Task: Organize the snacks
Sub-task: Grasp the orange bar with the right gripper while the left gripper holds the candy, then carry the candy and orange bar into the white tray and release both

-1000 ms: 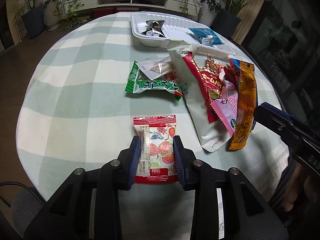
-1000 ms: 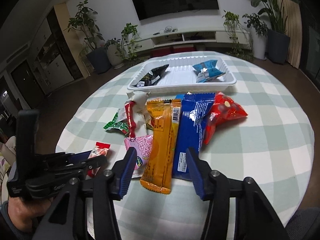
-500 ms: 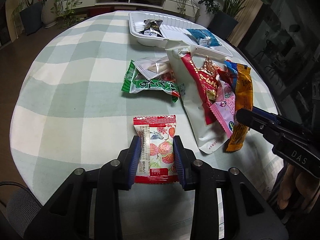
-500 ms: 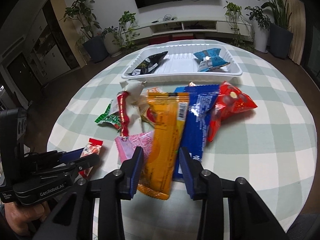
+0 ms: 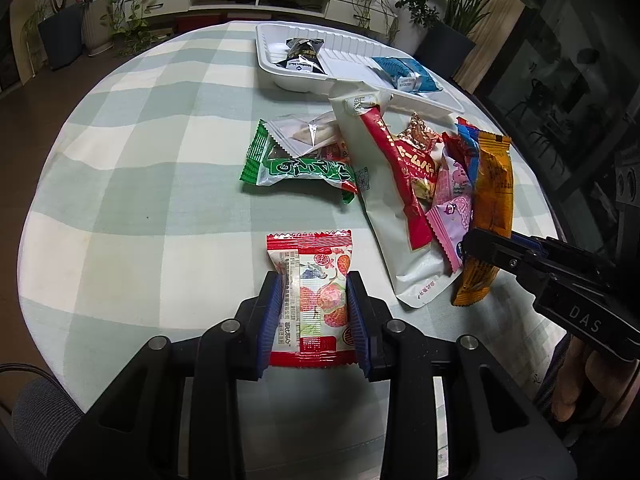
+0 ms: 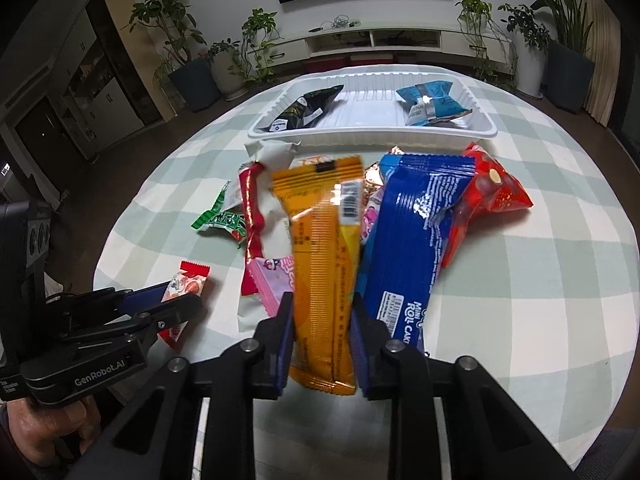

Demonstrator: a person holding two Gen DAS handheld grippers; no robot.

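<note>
Right tool has just been closing and now pinches the near end of the orange snack bar between its blue pads; that bar lies on the checked counter, pointing away from the tool; crowding it just to the right is the blue mini roll cake pack, with a red candy bag beyond that; tight against its left lie a pink wrapper and a white pouch with a red strip, and a green packet sits farther left; ahead of the pile stands the white tray, holding a black packet and a blue packet; left tool is clamped on the red strawberry-print packet, apart from the heap to its right.
</note>
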